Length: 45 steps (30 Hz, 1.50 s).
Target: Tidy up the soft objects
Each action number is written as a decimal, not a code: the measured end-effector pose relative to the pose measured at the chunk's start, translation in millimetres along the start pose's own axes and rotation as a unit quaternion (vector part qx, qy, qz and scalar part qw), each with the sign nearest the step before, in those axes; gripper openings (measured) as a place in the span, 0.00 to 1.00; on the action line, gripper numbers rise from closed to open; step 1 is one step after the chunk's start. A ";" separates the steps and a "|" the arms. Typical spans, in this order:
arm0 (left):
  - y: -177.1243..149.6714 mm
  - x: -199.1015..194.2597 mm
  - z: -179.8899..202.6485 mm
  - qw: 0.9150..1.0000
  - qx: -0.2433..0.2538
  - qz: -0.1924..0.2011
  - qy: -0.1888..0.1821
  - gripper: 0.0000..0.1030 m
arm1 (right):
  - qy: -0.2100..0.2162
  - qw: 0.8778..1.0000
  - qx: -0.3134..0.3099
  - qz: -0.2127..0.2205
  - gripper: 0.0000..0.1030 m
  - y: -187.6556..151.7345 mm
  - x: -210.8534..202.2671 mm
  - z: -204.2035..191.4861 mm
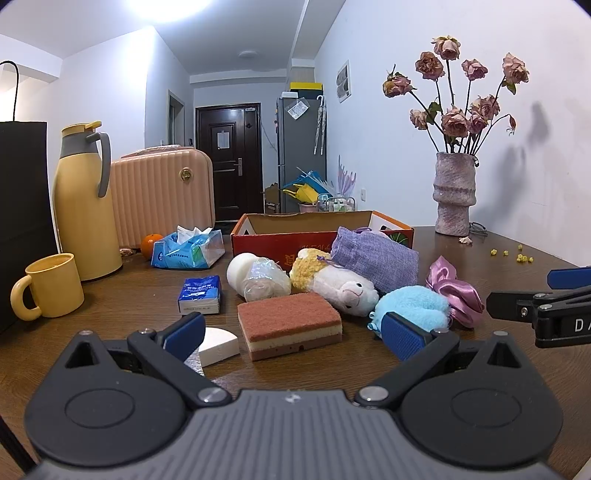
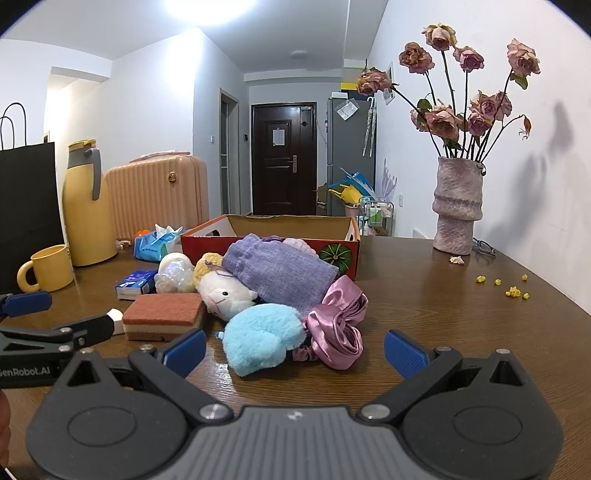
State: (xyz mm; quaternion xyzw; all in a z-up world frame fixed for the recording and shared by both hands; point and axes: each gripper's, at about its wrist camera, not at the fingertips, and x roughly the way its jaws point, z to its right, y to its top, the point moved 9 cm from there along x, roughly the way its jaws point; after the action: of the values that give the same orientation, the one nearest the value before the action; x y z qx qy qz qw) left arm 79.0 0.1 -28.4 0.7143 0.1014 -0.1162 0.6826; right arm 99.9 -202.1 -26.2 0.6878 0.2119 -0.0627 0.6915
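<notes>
- The left gripper [image 1: 293,334] is hanging low, fingers wide, holding nothing.
- The right gripper [image 2: 295,349] is doing likewise.
- Bare counter [image 2: 461,314] is lying far right.

Black paper bag [image 1: 22,206] cut off at left edge.

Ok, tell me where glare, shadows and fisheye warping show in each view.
Left wrist view: the ceiling light blows out to white at the top edge, dark corners frame the picture, and soft grey shadows fall on the wall right of the dried roses. Right wrist view: the same glare up top, the table edge bows, and both open tongs look sharp.
</notes>
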 end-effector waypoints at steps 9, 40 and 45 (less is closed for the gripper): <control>-0.1 0.0 0.0 1.000 -0.001 0.000 0.000 1.00 | 0.000 1.000 0.000 0.000 1.00 0.1 0.0 -0.4; 1.9 -1.1 -3.2 1.000 -0.002 0.001 0.000 1.00 | 0.002 1.000 -0.006 0.000 1.00 -0.1 -1.5 -6.5; 2.1 -1.0 -3.4 1.000 -0.003 0.001 0.000 1.00 | 0.003 1.000 -0.008 -0.001 1.00 -0.7 -1.7 -8.1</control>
State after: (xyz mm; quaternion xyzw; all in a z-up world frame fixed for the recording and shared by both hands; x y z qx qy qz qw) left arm 78.8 3.4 -25.9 0.7123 0.1011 -0.1151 0.6850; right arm 96.4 -194.5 -25.9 0.6820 0.2151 -0.0602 0.6964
